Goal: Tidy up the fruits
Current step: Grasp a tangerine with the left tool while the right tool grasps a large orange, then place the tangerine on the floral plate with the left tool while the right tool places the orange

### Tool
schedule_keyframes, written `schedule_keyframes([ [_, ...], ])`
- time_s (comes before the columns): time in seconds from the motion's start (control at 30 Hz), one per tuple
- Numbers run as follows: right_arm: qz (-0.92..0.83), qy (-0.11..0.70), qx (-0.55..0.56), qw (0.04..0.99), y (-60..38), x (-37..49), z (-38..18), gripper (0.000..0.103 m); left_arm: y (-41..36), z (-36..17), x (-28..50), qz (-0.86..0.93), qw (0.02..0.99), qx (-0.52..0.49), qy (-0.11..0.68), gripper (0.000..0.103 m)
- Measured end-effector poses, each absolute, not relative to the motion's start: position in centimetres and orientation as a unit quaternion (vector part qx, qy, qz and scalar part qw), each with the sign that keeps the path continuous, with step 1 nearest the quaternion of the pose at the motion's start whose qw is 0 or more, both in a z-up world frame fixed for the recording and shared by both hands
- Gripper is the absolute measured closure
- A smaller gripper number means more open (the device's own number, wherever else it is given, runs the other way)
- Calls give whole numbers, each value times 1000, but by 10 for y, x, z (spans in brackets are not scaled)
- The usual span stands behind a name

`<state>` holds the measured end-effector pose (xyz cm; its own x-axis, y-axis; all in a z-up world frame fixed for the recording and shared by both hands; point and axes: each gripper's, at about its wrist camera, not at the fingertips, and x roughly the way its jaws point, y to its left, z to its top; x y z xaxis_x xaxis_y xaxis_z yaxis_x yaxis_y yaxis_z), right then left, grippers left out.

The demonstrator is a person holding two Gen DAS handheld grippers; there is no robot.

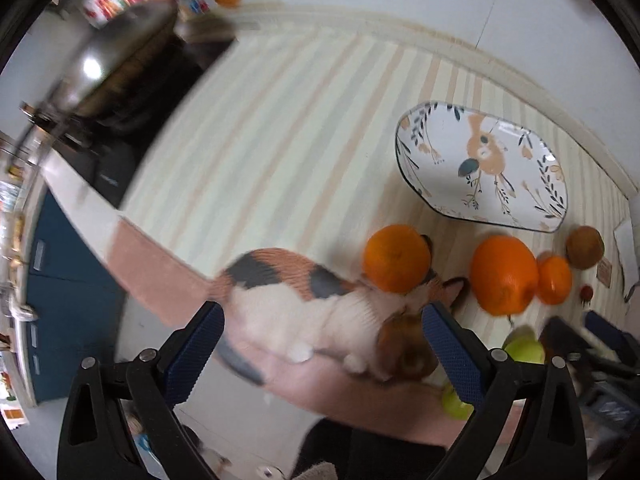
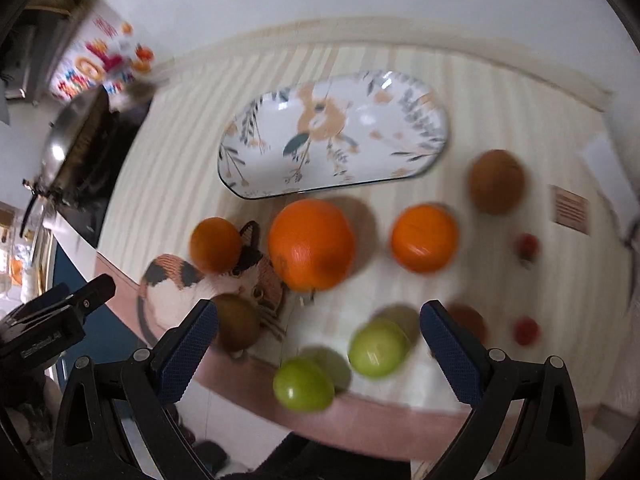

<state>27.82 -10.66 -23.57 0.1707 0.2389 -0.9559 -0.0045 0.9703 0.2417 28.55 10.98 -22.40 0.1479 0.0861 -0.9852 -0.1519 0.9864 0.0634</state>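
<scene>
A floral oval plate point(image 2: 396, 120) lies empty at the back of the striped cloth; it also shows in the left wrist view point(image 1: 520, 168). Three oranges point(image 2: 310, 244) point(image 2: 424, 238) point(image 2: 215, 245) sit in front of it, with two brown kiwis point(image 2: 496, 182) point(image 2: 236, 322), two green fruits point(image 2: 378, 348) point(image 2: 303, 385) and small red fruits point(image 2: 526, 330). My right gripper point(image 2: 320, 356) is open above the green fruits and holds nothing. My left gripper point(image 1: 324, 356) is open and empty over a cat picture on the cloth point(image 1: 320, 304), near an orange point(image 1: 397, 258).
A metal wok point(image 1: 108, 64) stands on a dark stove at the far left. The table's pink front edge point(image 2: 360, 416) runs below the fruit. A small tag point(image 2: 570, 208) and white paper point(image 2: 608, 168) lie at the right. My left gripper shows in the right wrist view point(image 2: 60, 320).
</scene>
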Motion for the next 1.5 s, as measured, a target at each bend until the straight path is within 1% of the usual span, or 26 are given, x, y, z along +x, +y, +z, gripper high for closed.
schedule_keyframes([
  [0.03,82,649,86,751,-101,290,-250,2,112,-235,294,73,744,-42,663,3],
  [0.07,85,659,83,743,-97,300,-263,3,114,-247,304,68,729,-62,678,7],
  [0.17,99,684,75,719,-88,321,-292,8,118,-272,323,55,692,-109,711,9],
  [0.23,104,698,64,706,-80,329,-307,13,117,-284,333,46,677,-124,724,9],
  [0.27,107,704,58,700,-77,333,-315,19,116,-288,337,43,670,-127,730,9],
  [0.3,113,711,59,692,-74,336,-322,21,115,-291,341,40,664,-128,735,9],
  [0.5,129,718,31,683,-62,343,-334,21,107,-310,357,22,638,-126,759,9],
  [0.7,137,723,25,676,-54,348,-338,21,95,-322,361,15,629,-102,770,10],
  [0.77,139,726,28,673,-55,349,-335,21,90,-326,360,13,629,-91,772,22],
  [0.8,140,728,30,671,-53,349,-336,21,87,-327,360,13,629,-86,773,26],
  [0.87,137,732,24,667,-47,345,-339,21,86,-327,358,8,631,-92,770,38],
  [0.9,134,734,20,665,-44,343,-340,21,85,-327,357,8,633,-94,769,39],
  [1.1,131,730,32,670,-43,341,-344,22,82,-330,356,16,648,-88,757,40],
  [1.23,128,721,32,680,-45,342,-339,23,83,-319,351,26,661,-75,746,40],
  [1.4,137,711,53,688,-57,343,-322,23,87,-280,340,15,676,-83,732,40],
  [1.5,149,698,81,696,-65,349,-296,23,84,-247,340,0,693,-92,715,40],
])
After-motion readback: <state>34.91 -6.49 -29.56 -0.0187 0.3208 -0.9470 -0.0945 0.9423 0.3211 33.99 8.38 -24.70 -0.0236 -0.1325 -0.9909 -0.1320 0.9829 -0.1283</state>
